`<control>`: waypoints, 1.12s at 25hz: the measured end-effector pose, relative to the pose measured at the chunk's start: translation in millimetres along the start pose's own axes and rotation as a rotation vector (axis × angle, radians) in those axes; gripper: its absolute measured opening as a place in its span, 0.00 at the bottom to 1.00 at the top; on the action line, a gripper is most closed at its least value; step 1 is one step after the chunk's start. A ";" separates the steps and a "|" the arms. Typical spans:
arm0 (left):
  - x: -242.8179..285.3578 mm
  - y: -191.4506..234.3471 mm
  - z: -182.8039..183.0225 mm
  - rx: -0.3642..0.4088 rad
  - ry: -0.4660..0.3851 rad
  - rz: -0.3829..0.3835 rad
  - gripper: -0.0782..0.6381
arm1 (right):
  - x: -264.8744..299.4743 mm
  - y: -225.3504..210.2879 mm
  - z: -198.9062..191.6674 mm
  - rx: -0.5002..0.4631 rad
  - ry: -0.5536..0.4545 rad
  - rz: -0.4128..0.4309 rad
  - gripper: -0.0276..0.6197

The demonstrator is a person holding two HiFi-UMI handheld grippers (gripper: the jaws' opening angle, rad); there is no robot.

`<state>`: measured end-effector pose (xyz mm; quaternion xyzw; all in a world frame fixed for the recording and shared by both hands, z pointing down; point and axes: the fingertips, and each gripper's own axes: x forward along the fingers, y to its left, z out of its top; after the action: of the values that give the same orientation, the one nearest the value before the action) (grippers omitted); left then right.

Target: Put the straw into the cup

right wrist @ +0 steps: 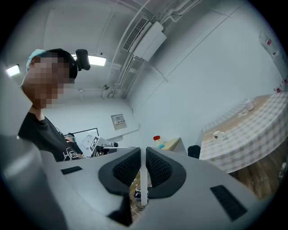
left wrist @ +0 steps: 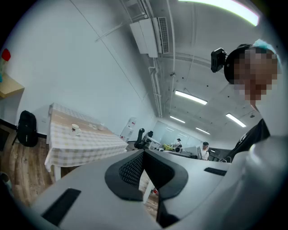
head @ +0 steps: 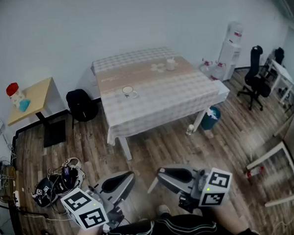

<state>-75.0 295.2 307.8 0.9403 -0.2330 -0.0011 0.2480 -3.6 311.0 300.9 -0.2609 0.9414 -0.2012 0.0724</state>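
Note:
A white cup (head: pixel 128 91) stands near the front left of a table (head: pixel 151 102) with a checkered cloth, far ahead of both grippers. It also shows small in the left gripper view as the cup (left wrist: pixel 75 129) and in the right gripper view as the cup (right wrist: pixel 218 134). My right gripper (head: pixel 161 173) is low in the head view, shut on a thin white straw (right wrist: pixel 141 188) that hangs down between its pads; the straw (head: pixel 152 187) slants below the tips. My left gripper (head: pixel 129 176) is beside it, jaws closed together with nothing held (left wrist: pixel 144 155).
More small cups (head: pixel 170 64) sit at the table's far side. A black backpack (head: pixel 81 104) and a wooden side table (head: pixel 30 100) stand left, cables (head: pixel 56 182) lie on the floor. A water dispenser (head: pixel 231 50), an office chair (head: pixel 254 78) and a white frame (head: pixel 282 173) are on the right.

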 end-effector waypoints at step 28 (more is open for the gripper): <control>87.2 -7.9 12.5 -0.013 -0.002 0.036 0.10 | -54.5 -71.3 46.6 0.065 -0.047 0.013 0.11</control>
<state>4.7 257.2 303.0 0.9344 -0.2500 0.0011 0.2537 87.1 267.7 290.0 -0.2572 0.9341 -0.2249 0.1041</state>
